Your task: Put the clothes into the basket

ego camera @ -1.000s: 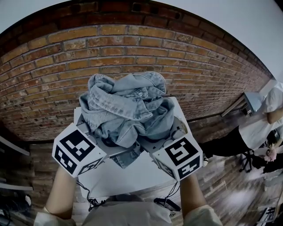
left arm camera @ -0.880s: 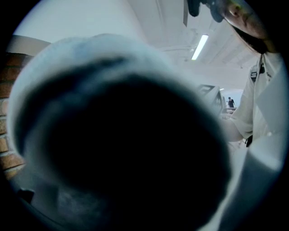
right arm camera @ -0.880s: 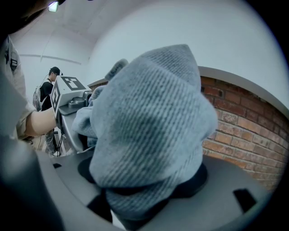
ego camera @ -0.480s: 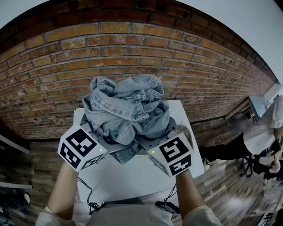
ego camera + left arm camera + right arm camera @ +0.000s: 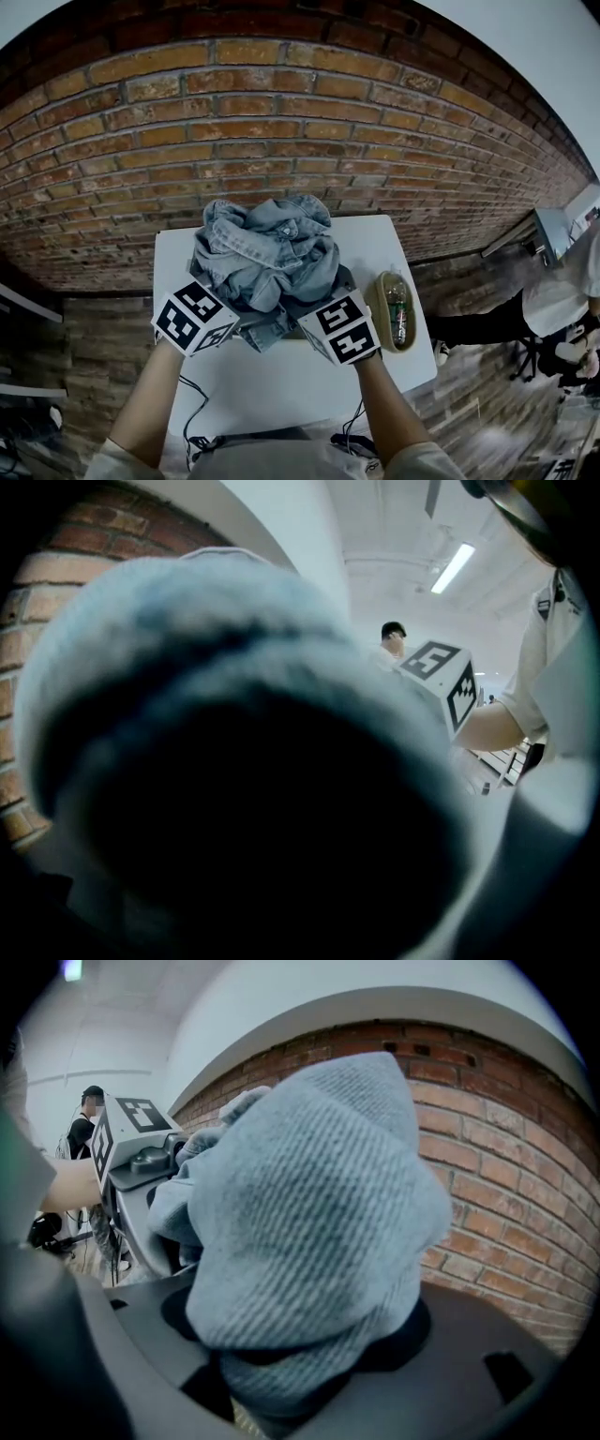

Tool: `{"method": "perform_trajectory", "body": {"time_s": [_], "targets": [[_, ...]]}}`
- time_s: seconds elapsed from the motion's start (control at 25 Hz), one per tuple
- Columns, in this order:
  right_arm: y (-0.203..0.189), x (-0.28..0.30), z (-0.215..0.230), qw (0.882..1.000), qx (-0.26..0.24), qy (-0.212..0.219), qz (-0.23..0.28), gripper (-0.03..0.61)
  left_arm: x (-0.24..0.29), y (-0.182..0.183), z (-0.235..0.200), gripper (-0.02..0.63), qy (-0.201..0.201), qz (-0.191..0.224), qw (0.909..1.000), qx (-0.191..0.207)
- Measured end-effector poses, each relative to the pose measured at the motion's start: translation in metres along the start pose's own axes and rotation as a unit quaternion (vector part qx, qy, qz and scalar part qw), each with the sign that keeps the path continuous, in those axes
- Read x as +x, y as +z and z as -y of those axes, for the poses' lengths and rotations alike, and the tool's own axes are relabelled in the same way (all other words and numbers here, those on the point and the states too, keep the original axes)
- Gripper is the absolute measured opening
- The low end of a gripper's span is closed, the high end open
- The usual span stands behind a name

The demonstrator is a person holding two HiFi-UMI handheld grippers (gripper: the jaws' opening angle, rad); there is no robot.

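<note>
The right gripper (image 5: 321, 317) is clamped on the bunched denim jacket (image 5: 267, 255), over the white table (image 5: 281, 375). The left gripper (image 5: 223, 315) is buried in cloth, so its jaws cannot be read. The label on the bottle (image 5: 397, 315) nearby is too small to be read.

Brick wall (image 5: 281, 112), white table (image 5: 281, 380).

Two grippers show, the left gripper (image 5: 214, 305) and the right gripper (image 5: 326, 305), each bearing one marker cube. There is one dark grey basket (image 5: 343, 278) and one heap of pale blue denim clothes (image 5: 267, 251); how many garments make up the heap cannot be told. There is one white table (image 5: 281, 375), one brick wall (image 5: 300, 141), one small oval wicker tray (image 5: 379, 302) and one bottle (image 5: 397, 314). One bystander (image 5: 562, 291) shows in the head view, one capped figure (image 5: 392, 635) in the left gripper view, another capped figure (image 5: 86, 1110) in the right gripper view.
</note>
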State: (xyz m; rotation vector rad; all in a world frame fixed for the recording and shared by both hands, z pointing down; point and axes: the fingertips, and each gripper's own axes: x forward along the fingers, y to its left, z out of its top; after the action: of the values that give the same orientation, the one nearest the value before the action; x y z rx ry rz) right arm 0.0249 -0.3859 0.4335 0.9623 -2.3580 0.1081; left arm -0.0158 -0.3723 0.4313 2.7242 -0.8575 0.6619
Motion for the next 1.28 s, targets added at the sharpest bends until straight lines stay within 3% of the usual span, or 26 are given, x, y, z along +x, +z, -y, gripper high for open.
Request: {"method": "perform_trajectory", "body": {"time_s": [0.28,0.48,0.8,1.0,1.28], "targets": [[-0.045,0.026,0.002,0.996,0.039,0.029,-0.076,0.350,0.028,-0.042,-0.002,0.558,-0.019,-0.056,0.9956,-0.073],[-0.068,0.038,0.004,0.987,0.075,0.048,-0.130,0.361,0.040,-0.066,-0.006,0.557,-0.030,-0.088,0.9848,-0.147],[-0.086,0.053,0.010,0.979,0.099,0.036,-0.172,0.393,0.037,-0.103,-0.024,0.557,0.005,-0.136,0.9685,-0.209],[-0.096,0.065,0.011,0.976,0.090,0.013,-0.197,0.408,0.039,-0.119,-0.030,0.558,0.026,-0.158,0.9604,-0.228],[-0.102,0.074,0.015,0.978,0.057,-0.014,-0.199,0.463,0.046,-0.133,-0.036,0.560,0.047,-0.197,0.9563,-0.210]]}}
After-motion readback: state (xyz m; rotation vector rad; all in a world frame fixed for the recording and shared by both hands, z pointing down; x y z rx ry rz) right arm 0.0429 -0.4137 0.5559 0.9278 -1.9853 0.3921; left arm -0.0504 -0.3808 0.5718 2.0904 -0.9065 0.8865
